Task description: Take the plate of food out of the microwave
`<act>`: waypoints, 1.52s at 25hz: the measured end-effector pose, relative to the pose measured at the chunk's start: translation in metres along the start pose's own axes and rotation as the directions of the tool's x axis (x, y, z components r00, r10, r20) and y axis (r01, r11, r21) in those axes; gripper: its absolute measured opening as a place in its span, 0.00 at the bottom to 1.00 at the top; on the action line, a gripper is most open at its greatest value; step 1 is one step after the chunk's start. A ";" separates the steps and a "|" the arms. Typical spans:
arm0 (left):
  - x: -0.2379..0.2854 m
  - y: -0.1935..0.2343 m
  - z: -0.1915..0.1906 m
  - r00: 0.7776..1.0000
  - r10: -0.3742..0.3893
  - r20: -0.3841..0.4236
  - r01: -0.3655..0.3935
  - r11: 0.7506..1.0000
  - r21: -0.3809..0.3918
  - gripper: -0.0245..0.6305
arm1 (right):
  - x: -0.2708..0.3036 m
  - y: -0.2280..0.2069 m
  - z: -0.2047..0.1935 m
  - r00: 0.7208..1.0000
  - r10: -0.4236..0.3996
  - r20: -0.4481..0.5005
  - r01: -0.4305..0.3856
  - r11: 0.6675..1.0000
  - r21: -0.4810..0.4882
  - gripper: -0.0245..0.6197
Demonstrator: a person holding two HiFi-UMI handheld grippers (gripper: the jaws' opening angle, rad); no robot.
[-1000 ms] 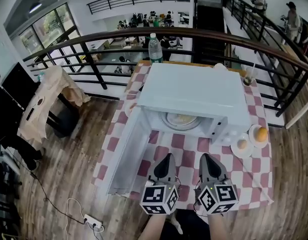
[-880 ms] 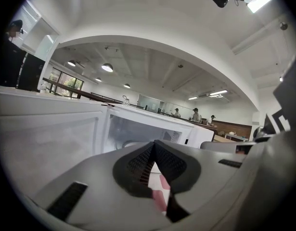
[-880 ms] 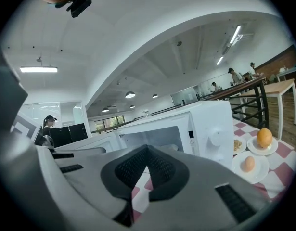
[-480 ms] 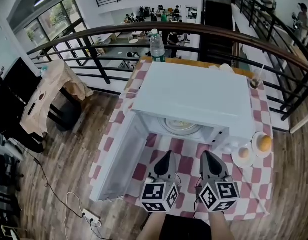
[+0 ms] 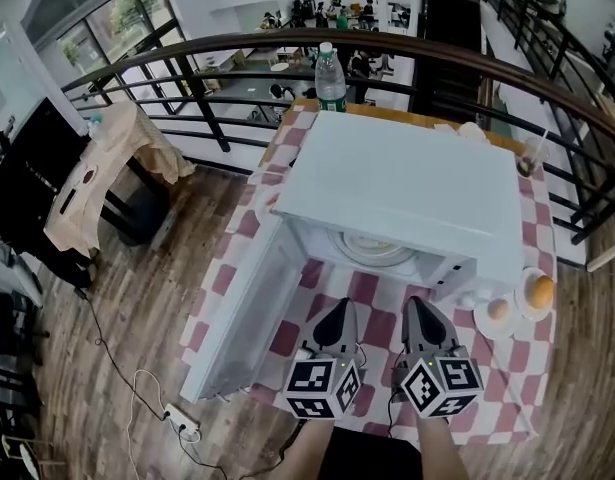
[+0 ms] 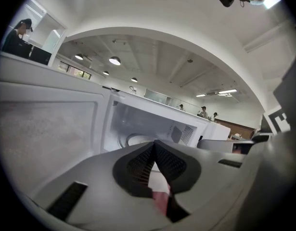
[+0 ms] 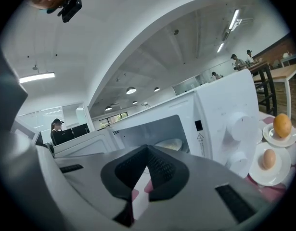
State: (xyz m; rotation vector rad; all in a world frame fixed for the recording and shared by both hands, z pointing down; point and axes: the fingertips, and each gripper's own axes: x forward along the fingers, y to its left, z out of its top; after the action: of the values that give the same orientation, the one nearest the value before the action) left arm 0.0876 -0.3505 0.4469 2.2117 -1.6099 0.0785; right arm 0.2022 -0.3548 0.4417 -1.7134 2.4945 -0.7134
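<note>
Mezzanine sort of spot, wood floor (image 5: 137, 298) with a dark curved railing (image 5: 287, 48) just behind the table and people sitting on the level below. Table's got a red-and-white checked cloth (image 5: 372, 293) on it.

One white microwave (image 5: 407, 183) sits in the middle, and its door (image 5: 242, 313) is swung wide open to the left, running down alongside the left gripper (image 5: 341, 304). The plate of food (image 5: 372, 248) is inside, on the turntable, visible through the opening that faces both grippers. Only checked cloth lies between the tongs and that opening.

Both tongs are clenched on nothing: the left one's tips meet, and the right gripper (image 5: 416, 302) is pinched together the same way. They sit side by side on the near part of the cloth.

Other stuff, counted:
- one water bottle (image 5: 330, 78) behind the microwave
- two small saucers to its right, one with an egg (image 5: 498, 309), one with an orange (image 5: 540, 291)
- two knobs (image 7: 239, 126) on the microwave front
- one beige cloth (image 5: 107, 168) draped over furniture off to the left
- one power strip (image 5: 182, 420) on the floor
</note>
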 end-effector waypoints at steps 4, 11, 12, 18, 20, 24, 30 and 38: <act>0.010 0.007 -0.007 1.000 -0.005 -0.030 0.005 1.000 -0.026 0.07 | 0.010 -0.004 -0.007 1.000 -0.009 -0.022 0.010 1.000 0.025 0.04; 0.026 0.027 -0.026 0.995 -0.014 -0.096 -0.002 0.987 -0.164 0.07 | 0.032 -0.012 -0.023 0.997 -0.019 -0.079 0.030 0.991 0.133 0.04; 0.029 0.030 -0.029 0.994 -0.018 -0.106 -0.002 0.983 -0.185 0.07 | 0.036 -0.013 -0.025 0.996 -0.020 -0.083 0.034 0.986 0.162 0.04; 0.050 0.046 -0.036 0.989 -0.024 -0.145 -0.017 0.961 -0.275 0.06 | 0.060 -0.018 -0.036 0.992 -0.029 -0.120 0.062 0.958 0.278 0.04; 0.057 0.048 -0.038 0.987 -0.031 -0.158 -0.016 0.958 -0.287 0.04 | 0.066 -0.021 -0.040 0.992 -0.024 -0.123 0.067 0.930 0.362 0.04; 0.070 0.053 -0.039 0.985 -0.046 -0.165 -0.007 0.952 -0.306 0.04 | 0.079 -0.029 -0.045 0.994 -0.012 -0.110 0.071 0.833 0.548 0.09; 0.086 0.063 -0.038 0.982 -0.055 -0.181 0.000 0.956 -0.292 0.05 | 0.098 -0.033 -0.049 0.995 -0.012 -0.096 0.071 0.766 0.639 0.09; 0.093 0.067 -0.044 0.977 -0.065 -0.202 0.005 0.959 -0.284 0.05 | 0.118 -0.036 -0.058 0.995 -0.016 -0.102 0.086 0.677 0.731 0.11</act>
State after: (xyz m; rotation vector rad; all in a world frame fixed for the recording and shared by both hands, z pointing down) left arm 0.0654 -0.4360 0.5324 1.9430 -1.3738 0.0647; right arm 0.1713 -0.4498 0.5336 -1.4292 1.7582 -1.5588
